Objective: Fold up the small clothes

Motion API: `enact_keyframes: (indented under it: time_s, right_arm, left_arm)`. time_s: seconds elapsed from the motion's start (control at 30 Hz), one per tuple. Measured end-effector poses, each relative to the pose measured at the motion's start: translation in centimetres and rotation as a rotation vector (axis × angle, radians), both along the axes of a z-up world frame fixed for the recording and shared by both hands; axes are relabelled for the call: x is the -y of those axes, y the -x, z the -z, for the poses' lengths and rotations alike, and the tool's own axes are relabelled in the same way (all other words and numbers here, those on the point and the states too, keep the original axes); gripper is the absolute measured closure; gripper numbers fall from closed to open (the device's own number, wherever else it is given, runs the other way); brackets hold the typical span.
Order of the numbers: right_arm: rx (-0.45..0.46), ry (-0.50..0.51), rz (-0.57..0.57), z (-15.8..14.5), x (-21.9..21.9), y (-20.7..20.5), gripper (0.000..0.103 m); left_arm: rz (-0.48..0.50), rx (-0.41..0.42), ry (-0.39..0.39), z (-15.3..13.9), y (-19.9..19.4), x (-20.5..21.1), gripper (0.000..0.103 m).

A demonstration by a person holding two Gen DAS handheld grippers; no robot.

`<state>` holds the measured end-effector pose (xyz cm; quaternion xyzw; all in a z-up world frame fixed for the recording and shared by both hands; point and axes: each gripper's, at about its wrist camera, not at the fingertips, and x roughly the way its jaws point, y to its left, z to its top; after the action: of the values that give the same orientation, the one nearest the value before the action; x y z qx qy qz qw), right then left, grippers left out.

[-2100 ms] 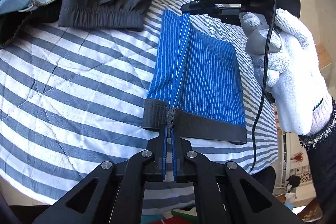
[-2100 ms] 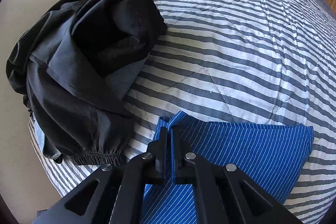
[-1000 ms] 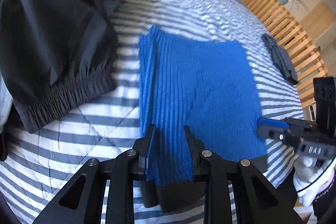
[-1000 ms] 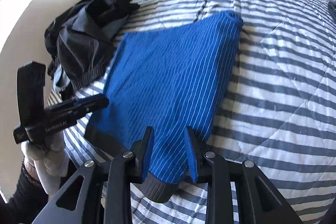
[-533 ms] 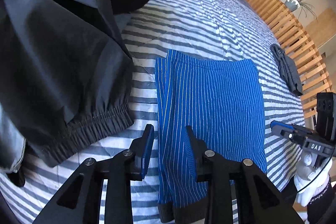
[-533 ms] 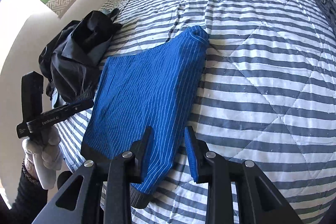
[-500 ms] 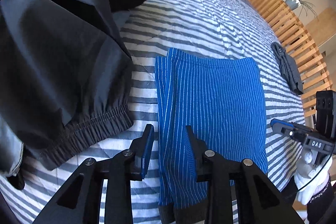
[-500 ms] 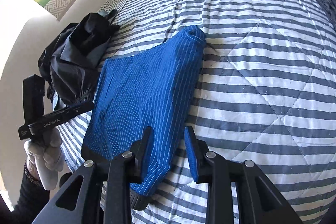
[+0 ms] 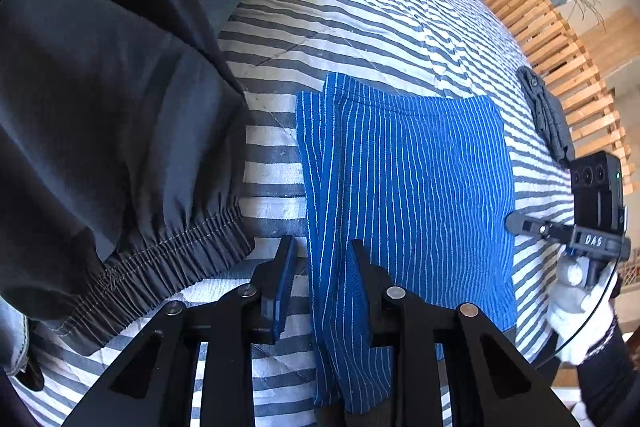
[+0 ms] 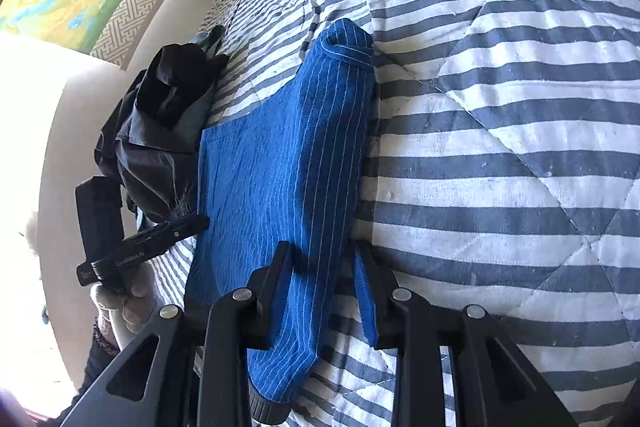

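Note:
Blue pinstriped shorts [image 9: 408, 179] lie flat on the striped quilt, their dark waistband toward me. My left gripper [image 9: 322, 247] hovers over the shorts' folded left edge; its jaws are closing, with that edge between them and the pads clear of the cloth. In the right wrist view the shorts [image 10: 280, 167] run away from me, and my right gripper [image 10: 322, 251] straddles their right edge, open. Each gripper shows in the other's view: the right gripper [image 9: 516, 221] in a white-gloved hand and the left gripper [image 10: 200, 221] by the shorts' far side.
A heap of black clothes [image 9: 100, 107] with an elastic hem lies just left of the shorts, seen also as the dark pile [image 10: 160, 131]. A small dark grey folded garment [image 9: 548, 115] lies near the wooden slats [image 9: 540, 27]. The striped quilt [image 10: 500, 107] spreads to the right.
Both grippers have let go of the shorts, which now lie flat. The left has shifted to their left edge. The right has come lower and closer over the right edge.

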<state>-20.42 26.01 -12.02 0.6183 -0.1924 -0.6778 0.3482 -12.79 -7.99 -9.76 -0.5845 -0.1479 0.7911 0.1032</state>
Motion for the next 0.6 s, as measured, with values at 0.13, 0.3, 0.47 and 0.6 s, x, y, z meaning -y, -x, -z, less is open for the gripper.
enact_keyframes:
  time_s: [0.13, 0.3, 0.47, 0.6]
  right_arm:
    - [0.023, 0.057, 0.007, 0.5, -0.3, 0.1, 0.075]
    - [0.016, 0.048, -0.005, 0.3, 0.2, -0.1, 0.088]
    - [0.004, 0.082, 0.012, -0.6, -0.2, -0.4, 0.098]
    - [-0.03, 0.111, 0.019, -2.3, -0.9, -1.0, 0.099]
  left_arm:
    - [-0.013, 0.006, -0.026, 0.2, 0.0, 0.2, 0.092]
    - [-0.021, -0.01, -0.036, 0.3, -0.3, 0.0, 0.098]
    - [-0.091, -0.027, -0.153, 0.0, -1.1, 1.6, 0.099]
    - [-0.147, -0.064, -0.256, -1.7, -2.4, 3.0, 0.099]
